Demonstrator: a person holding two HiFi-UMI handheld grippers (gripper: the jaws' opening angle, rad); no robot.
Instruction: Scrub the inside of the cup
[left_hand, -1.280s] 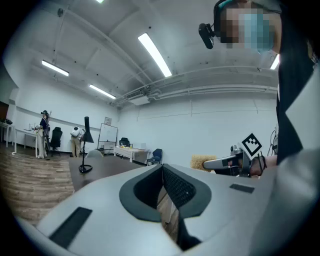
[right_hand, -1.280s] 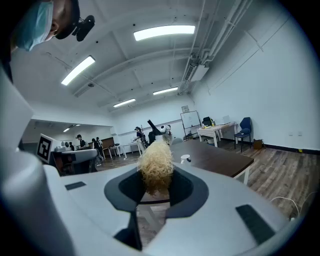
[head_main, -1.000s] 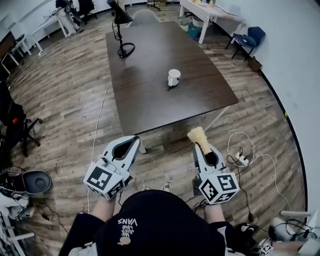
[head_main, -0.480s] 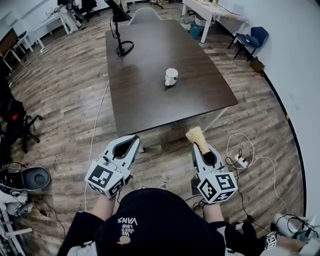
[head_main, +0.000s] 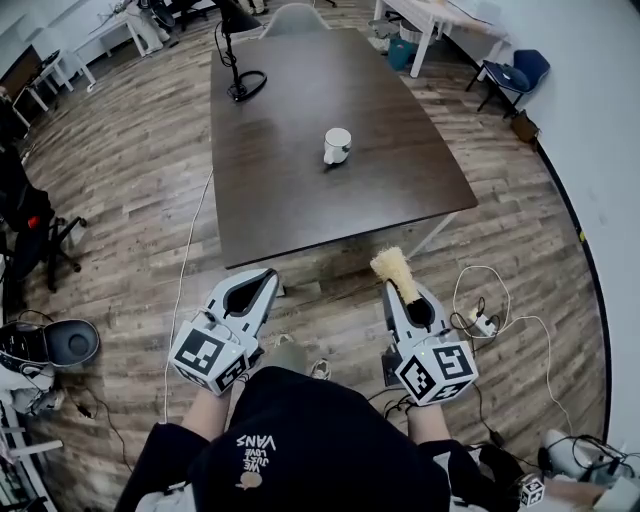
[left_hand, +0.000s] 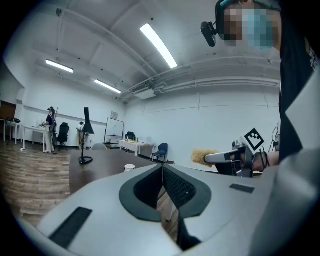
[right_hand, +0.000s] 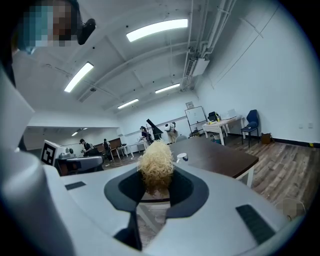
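Our left gripper (head_main: 268, 278) has its fingers (left_hand: 177, 187) pressed together on nothing. The right gripper (head_main: 404, 292) pinches a brush (head_main: 392, 267), fuzzy head poking past the tips. The cup (head_main: 337, 145) sits upright mid-tabletop (head_main: 290, 190), well ahead of both.

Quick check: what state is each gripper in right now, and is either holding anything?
Left gripper: closed, nothing between its jaws.
Right gripper: closed on the straw-coloured scrubber.
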